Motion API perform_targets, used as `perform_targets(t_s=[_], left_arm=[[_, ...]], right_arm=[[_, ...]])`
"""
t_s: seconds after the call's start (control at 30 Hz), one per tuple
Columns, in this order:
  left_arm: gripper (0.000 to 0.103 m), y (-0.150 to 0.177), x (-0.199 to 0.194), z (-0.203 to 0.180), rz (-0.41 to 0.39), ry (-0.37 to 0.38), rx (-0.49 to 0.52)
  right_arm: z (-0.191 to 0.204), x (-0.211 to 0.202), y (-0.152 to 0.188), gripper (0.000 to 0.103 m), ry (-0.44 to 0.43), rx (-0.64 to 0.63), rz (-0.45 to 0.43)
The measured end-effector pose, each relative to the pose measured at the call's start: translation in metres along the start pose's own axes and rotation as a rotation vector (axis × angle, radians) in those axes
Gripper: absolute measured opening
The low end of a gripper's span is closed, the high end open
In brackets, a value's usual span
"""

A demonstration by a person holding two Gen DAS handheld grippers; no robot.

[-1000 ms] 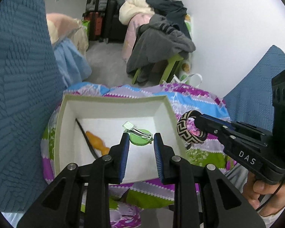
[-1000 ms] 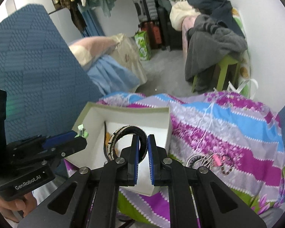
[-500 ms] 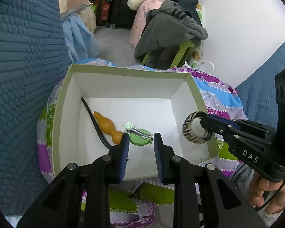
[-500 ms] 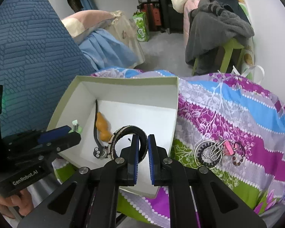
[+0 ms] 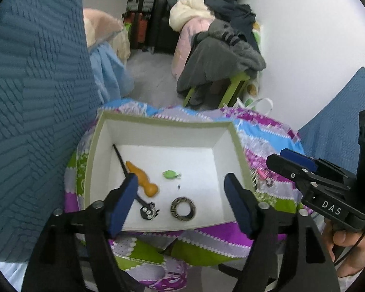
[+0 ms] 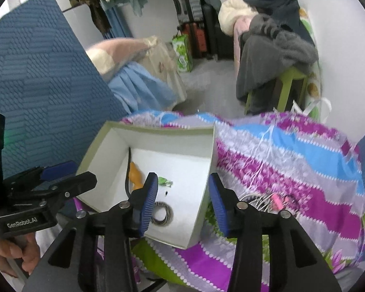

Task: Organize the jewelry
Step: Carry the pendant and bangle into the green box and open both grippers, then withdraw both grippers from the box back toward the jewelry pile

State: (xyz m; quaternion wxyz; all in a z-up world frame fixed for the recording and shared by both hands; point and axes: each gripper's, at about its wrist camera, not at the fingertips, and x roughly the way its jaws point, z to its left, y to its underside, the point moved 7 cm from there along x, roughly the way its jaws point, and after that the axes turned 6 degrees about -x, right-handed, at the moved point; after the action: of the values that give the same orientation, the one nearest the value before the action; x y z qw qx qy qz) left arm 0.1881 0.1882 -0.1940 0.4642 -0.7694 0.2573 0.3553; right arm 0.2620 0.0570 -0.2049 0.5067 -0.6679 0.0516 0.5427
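A white box with a green rim [image 5: 239, 150] sits on a colourful cloth. Inside lie a patterned bangle [image 5: 183, 209], a green hair clip [image 5: 169, 174], an orange pendant [image 5: 142, 182] on a black cord and a small dark beaded piece [image 5: 148, 211]. My left gripper [image 5: 181, 203] is open and empty above the box's near edge. My right gripper [image 6: 181, 200] is open and empty over the box's right wall [image 6: 204, 194]; the bangle [image 6: 161, 213] lies below its left finger. More jewelry [image 6: 267, 200] lies on the cloth to the right of the box.
A blue quilted cushion [image 5: 31, 97] rises to the left of the box and another [image 5: 340, 126] at the right. Beyond the cloth's far edge are a floor, a green stool [image 5: 231, 85] under dark clothes, and suitcases.
Both grippers opened. The green clip dropped from the left gripper and the bangle from the right one; both now lie in the box. Both grippers pulled back and up.
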Motion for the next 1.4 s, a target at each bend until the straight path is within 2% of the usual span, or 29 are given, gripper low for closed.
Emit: perform_targets(t_s=[0.2,0.37,0.7,1.13,1.33,1.4], left_arm=[[0.075,-0.014,-0.025,-0.028,-0.067,0.003,0.037],[0.075,-0.023,-0.042,-0.056,-0.123,0.048,0.053],[0.075,-0.023,-0.047,-0.104,-0.180,0.102,0.082],[0.075,0.003,-0.028,-0.152,-0.168,0.171,0.098],[0.075,0.020,-0.008,-0.171,-0.129,0.203,0.105],[0.070,0.028,0.002,-0.176,-0.104,0.209,0.107]], right_arm=[[-0.016,-0.040,-0.017,0.045,0.040,-0.020,-0.086],[-0.032,-0.074,-0.029,0.045,0.061,-0.040,-0.160],[-0.062,-0.111,-0.020,0.045,0.123,-0.076,-0.243],[-0.113,-0.123,0.021,0.045,0.190,-0.029,-0.253],[-0.135,-0.122,0.044,0.045,0.213,-0.008,-0.261],[-0.143,-0.117,0.053,0.045,0.213,0.010,-0.255]])
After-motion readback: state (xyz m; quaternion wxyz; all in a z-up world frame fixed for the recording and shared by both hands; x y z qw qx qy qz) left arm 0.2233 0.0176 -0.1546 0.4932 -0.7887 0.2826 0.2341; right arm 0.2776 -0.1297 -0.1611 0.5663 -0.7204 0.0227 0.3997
